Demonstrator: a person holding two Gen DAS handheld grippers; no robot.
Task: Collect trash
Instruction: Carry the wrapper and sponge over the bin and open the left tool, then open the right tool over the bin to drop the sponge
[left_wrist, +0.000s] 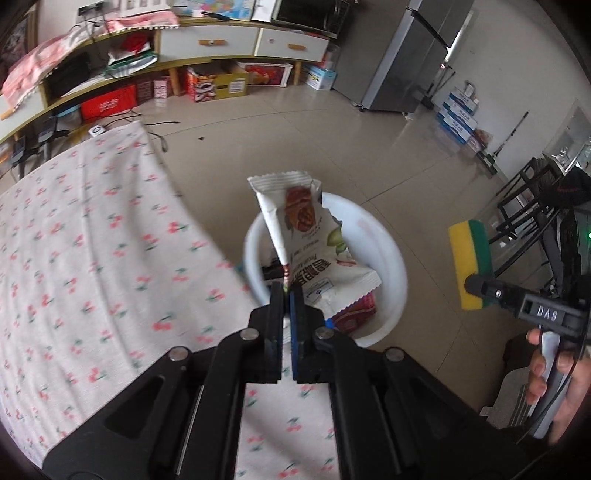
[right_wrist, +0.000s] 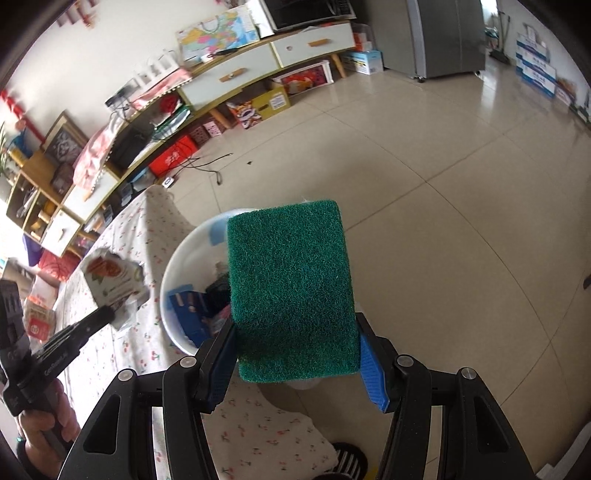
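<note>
Snack wrapper (left_wrist: 295, 236) pinched by its lower edge in the clenched left gripper (left_wrist: 287, 295), standing above the jaws, over the white bin (left_wrist: 388, 254). Sponge (right_wrist: 291, 288) clamped between right gripper (right_wrist: 295, 354) jaws. Best released squarely over the bin.

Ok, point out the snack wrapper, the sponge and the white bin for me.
snack wrapper (left_wrist: 295, 236), left wrist view, middle of the printed face.
sponge (right_wrist: 291, 288), right wrist view, green scouring face.
white bin (left_wrist: 388, 251), left wrist view, right rim.

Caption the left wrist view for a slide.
Left gripper holds a snack wrapper above the white bin.
</note>
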